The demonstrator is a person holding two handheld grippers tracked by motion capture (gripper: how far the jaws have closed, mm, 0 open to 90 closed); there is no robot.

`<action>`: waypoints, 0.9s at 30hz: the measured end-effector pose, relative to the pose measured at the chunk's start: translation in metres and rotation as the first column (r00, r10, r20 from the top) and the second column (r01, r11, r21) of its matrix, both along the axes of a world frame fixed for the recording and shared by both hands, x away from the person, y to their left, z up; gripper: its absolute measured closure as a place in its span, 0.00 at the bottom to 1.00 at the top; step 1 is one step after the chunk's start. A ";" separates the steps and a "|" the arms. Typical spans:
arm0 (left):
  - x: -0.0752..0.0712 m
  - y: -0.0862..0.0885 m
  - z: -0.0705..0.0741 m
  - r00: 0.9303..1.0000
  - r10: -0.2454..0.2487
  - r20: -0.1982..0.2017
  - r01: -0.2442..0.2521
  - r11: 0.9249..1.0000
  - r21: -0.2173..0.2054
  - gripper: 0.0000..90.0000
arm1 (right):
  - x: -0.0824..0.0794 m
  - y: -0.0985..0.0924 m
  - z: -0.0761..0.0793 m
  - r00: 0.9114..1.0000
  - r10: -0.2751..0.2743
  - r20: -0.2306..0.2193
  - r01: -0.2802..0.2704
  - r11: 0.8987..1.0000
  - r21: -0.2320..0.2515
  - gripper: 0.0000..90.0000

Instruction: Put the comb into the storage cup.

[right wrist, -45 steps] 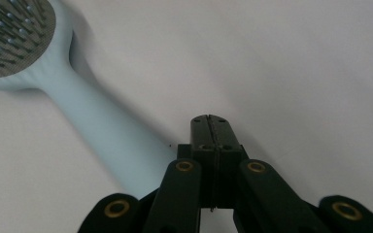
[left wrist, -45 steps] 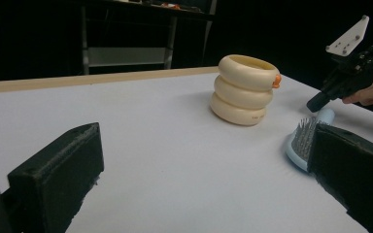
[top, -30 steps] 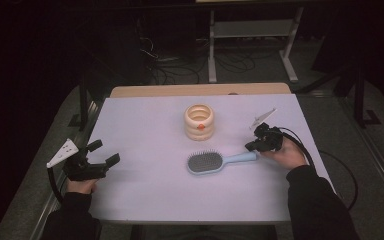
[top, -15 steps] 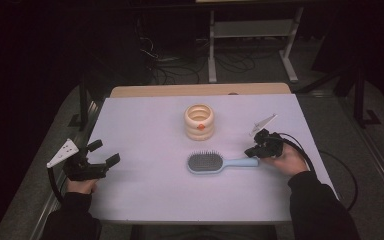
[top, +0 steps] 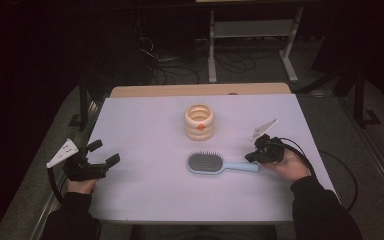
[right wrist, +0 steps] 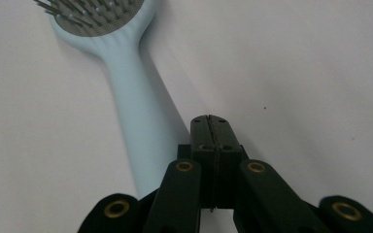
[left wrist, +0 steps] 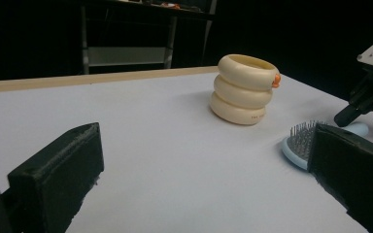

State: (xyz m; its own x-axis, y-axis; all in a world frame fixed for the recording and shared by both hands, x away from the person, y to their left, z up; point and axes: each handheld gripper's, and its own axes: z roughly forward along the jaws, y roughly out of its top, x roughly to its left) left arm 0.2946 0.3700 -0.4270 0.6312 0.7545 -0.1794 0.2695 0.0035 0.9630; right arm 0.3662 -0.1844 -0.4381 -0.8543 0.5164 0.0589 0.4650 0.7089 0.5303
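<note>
1. High view: your right gripper [top: 254,155] sits at the right side of the white table [top: 145,125], jaws pressed together with nothing between them, its tip just at the handle end of the light blue hairbrush [top: 219,164]. The brush lies flat near the table's middle, bristles up, handle pointing toward your right hand [top: 291,167]. Your left gripper [top: 102,153] rests at the left edge, jaws spread wide and empty, well apart from the brush. A cream ringed cup [top: 199,121] with an orange spot stands upright behind the brush.
2. Left gripper view: your two black jaws stand far apart over bare table. The ringed cup [left wrist: 244,89] stands ahead, the hairbrush [left wrist: 298,143] head peeks out beside the right-hand jaw, and your right gripper [left wrist: 344,118] is at the handle end.
3. Right gripper view: your right gripper [right wrist: 211,122] is fully closed, holding nothing; the hairbrush [right wrist: 136,109] handle runs just beside it on the left.
</note>
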 end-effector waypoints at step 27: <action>0.000 0.000 0.000 1.000 0.002 -0.003 -0.002 1.000 0.000 0.00 | -0.025 0.005 0.003 0.997 0.065 -0.036 -0.066 0.998 -0.009 0.98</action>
